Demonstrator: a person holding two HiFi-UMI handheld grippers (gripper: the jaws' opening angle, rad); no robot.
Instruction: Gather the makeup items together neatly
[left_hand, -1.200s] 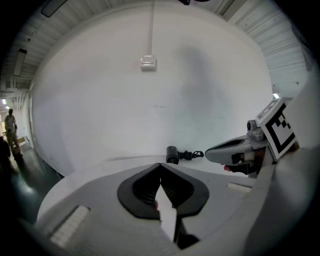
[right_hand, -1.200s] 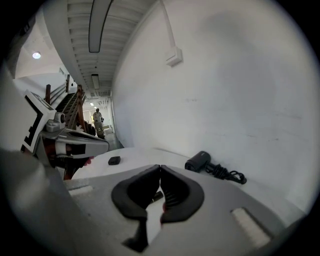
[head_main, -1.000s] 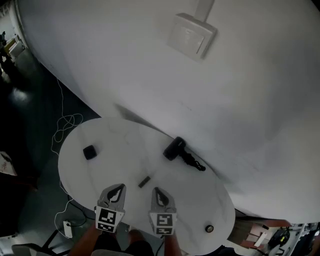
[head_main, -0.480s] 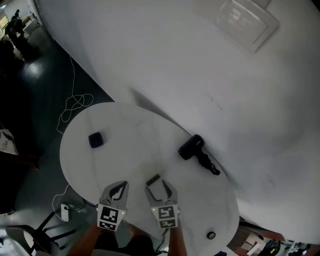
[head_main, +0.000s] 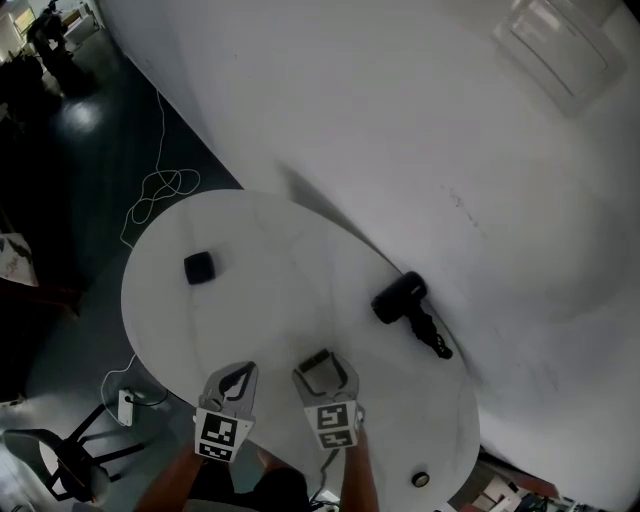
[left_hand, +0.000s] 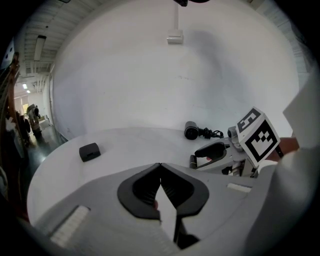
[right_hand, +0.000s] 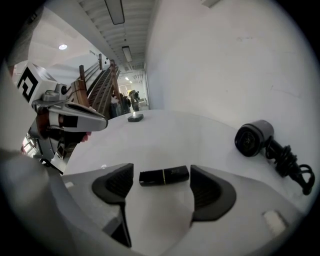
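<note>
Round white surface (head_main: 270, 300) set against a white wall; right claw (head_main: 322, 368) at its near part, jaws wide apart and just been opening, with a slim black tube (right_hand: 164, 175) lying flat on the surface crosswise between them, touching neither pad; left claw (head_main: 238, 375) just beside it on the left, jaws together, nothing between; small black case (head_main: 199, 267) well apart at the far left; black hair dryer (head_main: 398, 298) with bundled cord (head_main: 433, 338) at the wall-side edge; small round pot (head_main: 420, 481) by the near right edge.
</note>
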